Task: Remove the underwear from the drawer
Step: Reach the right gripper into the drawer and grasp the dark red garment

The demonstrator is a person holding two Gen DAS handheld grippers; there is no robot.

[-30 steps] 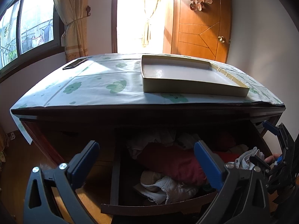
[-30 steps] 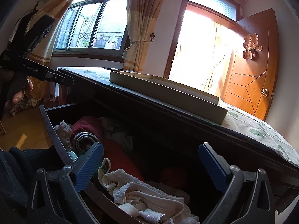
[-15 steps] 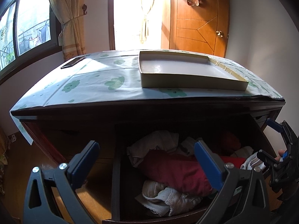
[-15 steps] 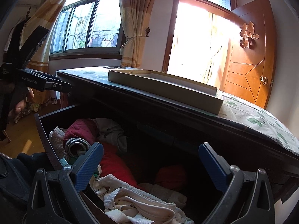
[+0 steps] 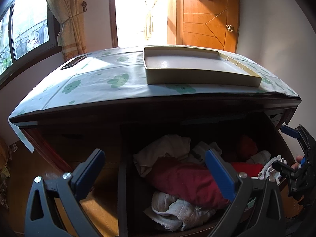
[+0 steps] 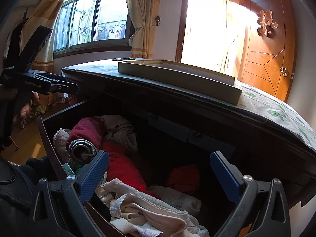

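Dark wooden dresser [image 5: 138, 114], pulled-out wooden drawer [image 6: 49, 148] of crumpled red and white underwear [image 6: 126, 169], back shadowed; left gripper [image 5: 156, 169] and right gripper [image 6: 160, 171] spread wide, empty.

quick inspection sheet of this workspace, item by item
surface: dresser top covered by a green-patterned sheet
job's things: drawer pulled open and full; whitish lacy underwear piled at its front edge, more white garments in the front corner
clutter: dark red garment, beige cloth, rolled grey piece; shallow cardboard box and a flat dark object on the top
grippers: left gripper open, empty, facing the drawer; right gripper open, empty, over the underwear
cables: nothing seen
surroundings: wooden door, window, curtains, wooden floor
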